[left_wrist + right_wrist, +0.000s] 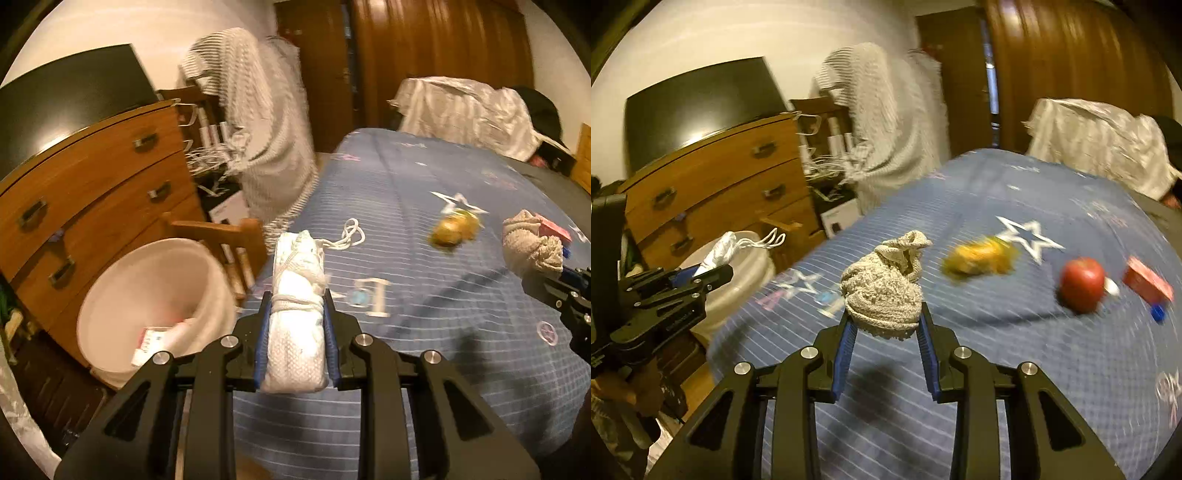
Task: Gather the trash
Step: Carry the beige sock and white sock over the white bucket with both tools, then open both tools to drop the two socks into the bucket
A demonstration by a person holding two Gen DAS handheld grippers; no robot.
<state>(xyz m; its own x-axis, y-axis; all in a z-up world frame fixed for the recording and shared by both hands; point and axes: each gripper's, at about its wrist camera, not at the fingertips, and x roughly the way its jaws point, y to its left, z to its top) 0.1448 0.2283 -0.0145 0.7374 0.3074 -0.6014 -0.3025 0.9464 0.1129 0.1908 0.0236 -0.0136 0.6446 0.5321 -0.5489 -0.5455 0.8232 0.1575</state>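
Left claw [296, 295] grips white pouch [297, 314], right claw [884, 308] grips beige sock [882, 291]

The bed [1015, 369] wears a blue cover with thin white stripes and white-outlined stars. On it lie a red apple [1081, 283], a red box [1147, 283] beside the apple, and a blurred yellow-green bundle [979, 260]. Beside the bed stand a white bucket [155, 291] and a brown wooden dresser [96, 184].

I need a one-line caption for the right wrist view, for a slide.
Right gripper holds a beige knit bundle above the blue bedspread, near an apple.
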